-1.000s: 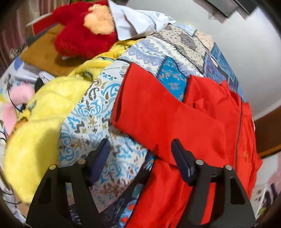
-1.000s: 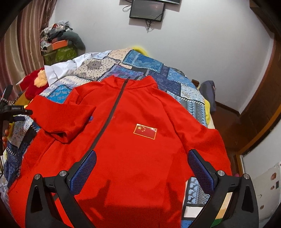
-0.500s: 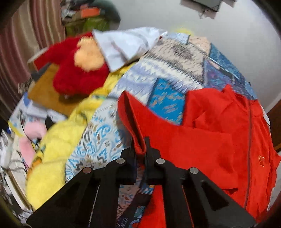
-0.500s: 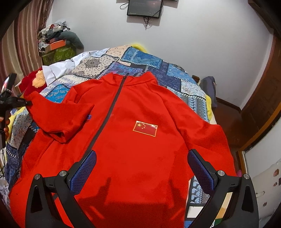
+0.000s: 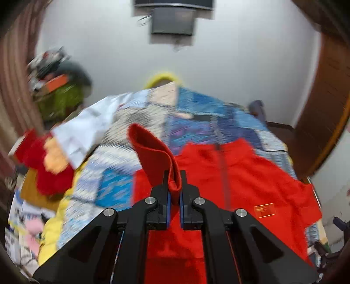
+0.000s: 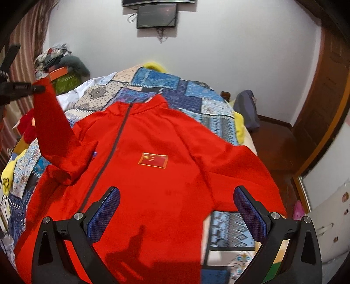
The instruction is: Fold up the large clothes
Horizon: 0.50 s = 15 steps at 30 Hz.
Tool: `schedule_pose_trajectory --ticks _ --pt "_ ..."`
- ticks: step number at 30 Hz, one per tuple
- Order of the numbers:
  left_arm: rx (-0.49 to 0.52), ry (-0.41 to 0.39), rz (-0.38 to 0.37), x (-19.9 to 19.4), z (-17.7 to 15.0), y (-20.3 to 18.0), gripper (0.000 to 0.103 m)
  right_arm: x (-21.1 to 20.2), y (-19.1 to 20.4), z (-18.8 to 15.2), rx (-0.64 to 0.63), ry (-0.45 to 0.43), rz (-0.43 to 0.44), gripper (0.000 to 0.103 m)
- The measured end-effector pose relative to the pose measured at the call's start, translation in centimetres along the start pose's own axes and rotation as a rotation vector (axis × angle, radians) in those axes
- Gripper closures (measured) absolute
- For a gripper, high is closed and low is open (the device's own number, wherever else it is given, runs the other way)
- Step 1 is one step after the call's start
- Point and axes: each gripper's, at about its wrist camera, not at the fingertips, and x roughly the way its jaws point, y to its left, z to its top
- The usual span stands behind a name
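A red zip jacket (image 6: 153, 174) with a flag patch (image 6: 153, 160) lies front up on a patterned blue bedspread (image 6: 192, 96). My left gripper (image 5: 174, 185) is shut on the cuff of the jacket's sleeve (image 5: 153, 150), which stands up from the jaws. In the right wrist view that sleeve (image 6: 54, 131) is lifted off the bed at the left, with the left gripper (image 6: 40, 88) pinching its end. My right gripper (image 6: 176, 209) hangs open above the jacket's lower front, nothing between its pads.
A red plush toy (image 5: 43, 161) and a white garment (image 5: 87, 131) lie at the bed's left side, with yellow bedding (image 5: 50, 236) below. A pile of things (image 6: 61, 67) sits by the curtain. A screen (image 6: 156, 15) hangs on the far wall; a wooden door (image 6: 323, 91) stands at right.
The left gripper closed on the sleeve cuff, then rose and swung toward the jacket's middle, lifting the sleeve off the bedspread. The right gripper shifted slightly and stayed open.
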Motion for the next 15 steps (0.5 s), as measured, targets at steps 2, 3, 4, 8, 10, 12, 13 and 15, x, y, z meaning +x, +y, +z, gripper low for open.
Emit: schedule_pose_trajectory --ticks 2,3,4,8,10,12,13,15 --pt "0.041 0.002 -0.041 0.6 0.3 -3.6 0.098 -0.1 -1.3 -0.3 0.022 0.002 -0.007 0.0" --pt "0.057 0.008 -0.06 1.0 0.3 -5.2 0.098 -0.3 -2.0 -0.5 0.032 0.003 -0.01 0.0" --pt "0.071 0.018 -0.081 1.5 0.2 -6.7 0.098 -0.4 -2.7 -0.6 0.041 0.002 -0.016 0.0" --pt "0.121 0.077 -0.17 3.7 -0.9 -12.6 0.098 -0.9 -5.3 -1.3 0.059 0.005 -0.048 0.0" --pt "0.161 0.117 -0.202 5.1 -2.4 -15.7 0.098 -1.0 -6.6 -1.6 0.073 0.011 -0.063 0.0" --pt "0.197 0.165 -0.236 6.4 -4.0 -18.4 0.098 -0.9 -8.0 -1.9 0.095 0.02 -0.073 0.0" --pt "0.211 0.19 -0.252 7.0 -4.7 -19.5 0.098 -0.9 -8.5 -2.1 0.105 0.025 -0.073 0.0" --pt "0.239 0.261 -0.284 8.2 -6.5 -21.2 0.098 -0.7 -9.5 -2.4 0.127 0.038 -0.065 0.0"
